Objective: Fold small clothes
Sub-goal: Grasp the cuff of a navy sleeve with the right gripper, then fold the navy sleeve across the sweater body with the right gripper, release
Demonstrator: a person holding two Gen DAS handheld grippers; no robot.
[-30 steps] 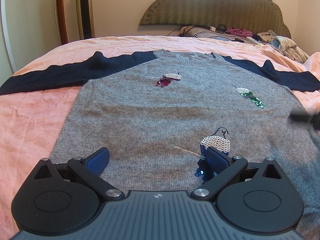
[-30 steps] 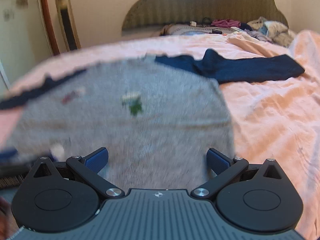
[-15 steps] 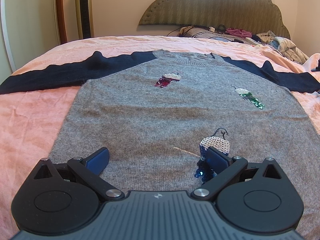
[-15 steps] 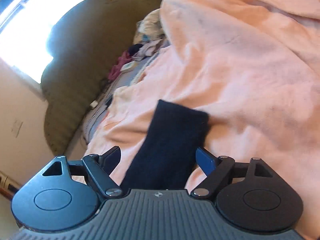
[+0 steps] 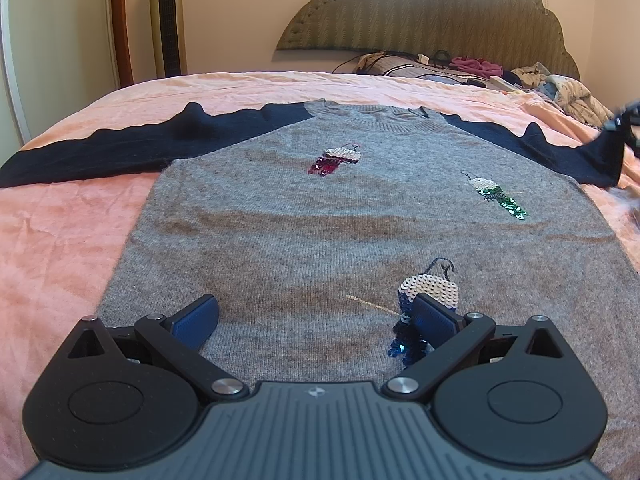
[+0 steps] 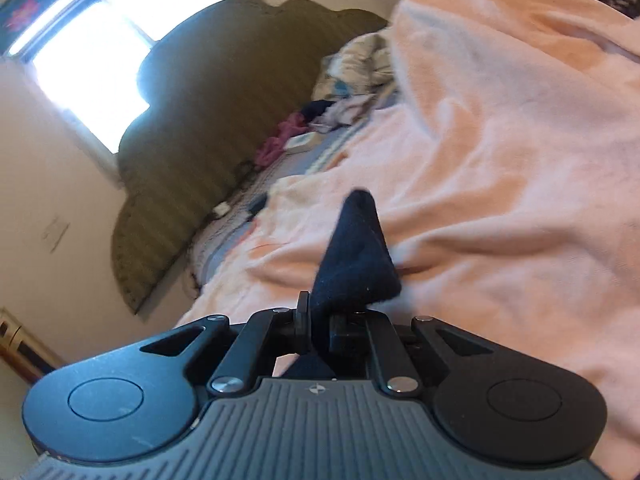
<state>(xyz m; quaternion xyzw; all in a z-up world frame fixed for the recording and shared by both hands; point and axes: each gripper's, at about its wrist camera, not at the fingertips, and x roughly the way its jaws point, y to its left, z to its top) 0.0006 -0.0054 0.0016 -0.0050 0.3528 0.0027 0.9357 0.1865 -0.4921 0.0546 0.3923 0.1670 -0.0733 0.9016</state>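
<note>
A: Left gripper status?

B: Fingers spread wide, holding nothing. It sits low over the hem end of the sweater. The right blue pad overlaps the blue sequin bird in the left wrist view; can't tell if it touches the knit.

A: Where's the sweater?

B: Spread flat, front up, on the peach bedspread. Grey body, navy sleeves. The neckline points toward the headboard. Left sleeve lies stretched out sideways on the bedspread. Two more sequin birds on the front: red one near the collar, green one toward the right side.

A: Right gripper?

B: Clenched on the navy cuff of the right sleeve. Fabric is pinched between the fingers and a triangle of it sticks out past the tips. Camera is rolled hard, the bedspread fills most of the view, and the frame is blurred.

A: Visible from the left side too?

B: Yes. At the right edge of the left wrist view the sleeve end is raised off the bed, with a blurred dark gripper part at the edge above it.

A: Anything else around?

B: Pile of clothes and cables by the headboard, tower fan against the wall, bright window above the headboard.
</note>
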